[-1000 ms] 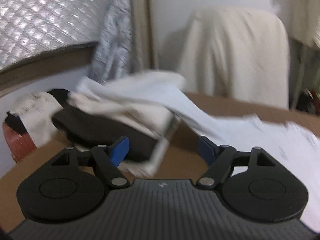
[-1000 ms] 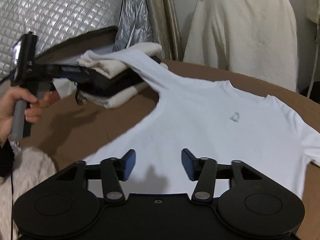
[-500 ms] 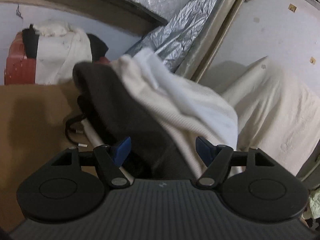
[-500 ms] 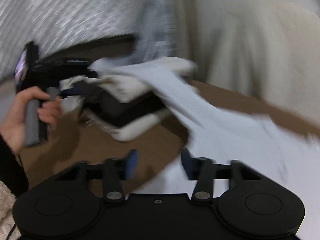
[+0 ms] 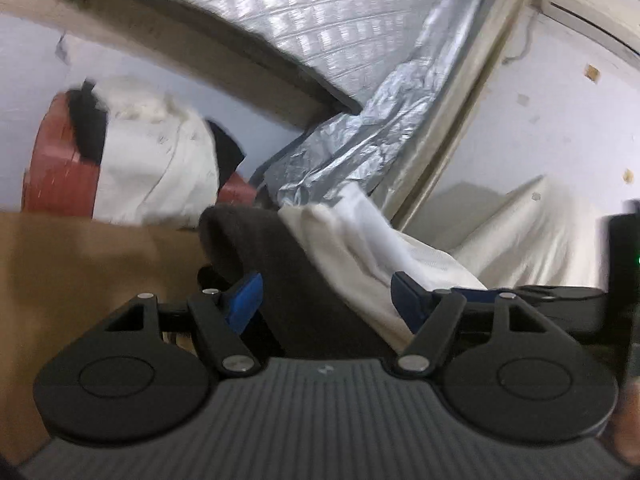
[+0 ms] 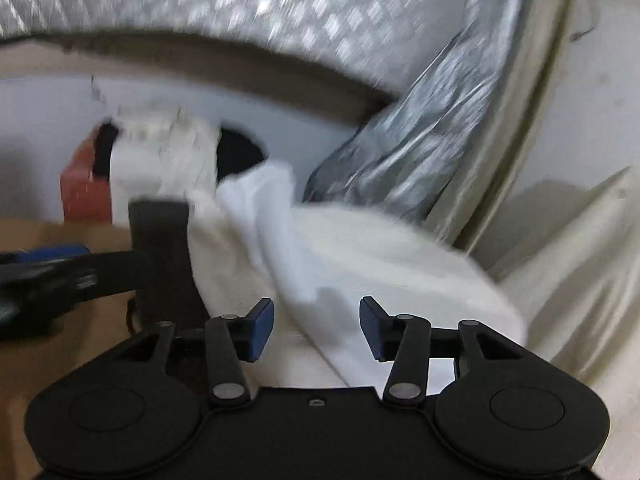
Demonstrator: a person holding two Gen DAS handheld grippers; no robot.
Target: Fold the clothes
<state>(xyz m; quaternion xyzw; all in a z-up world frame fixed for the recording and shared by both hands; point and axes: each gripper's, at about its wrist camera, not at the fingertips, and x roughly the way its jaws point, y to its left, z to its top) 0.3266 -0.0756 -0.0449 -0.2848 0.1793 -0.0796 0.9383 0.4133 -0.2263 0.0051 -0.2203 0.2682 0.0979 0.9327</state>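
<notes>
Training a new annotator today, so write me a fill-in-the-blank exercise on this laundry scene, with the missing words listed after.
1. The pads on the left gripper are coloured ____.
2. The dark garment lies under a folded garment coloured ____.
3. Behind the table, white cloth is draped over a ____ object.
4. The quilted sheet high on the wall looks ____.

Missing words: blue; white; red; silver

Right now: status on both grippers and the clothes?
Left hand-held gripper open around dark garment. Right hand-held gripper opening over white T-shirt. Neither gripped. No obstruction visible.
</notes>
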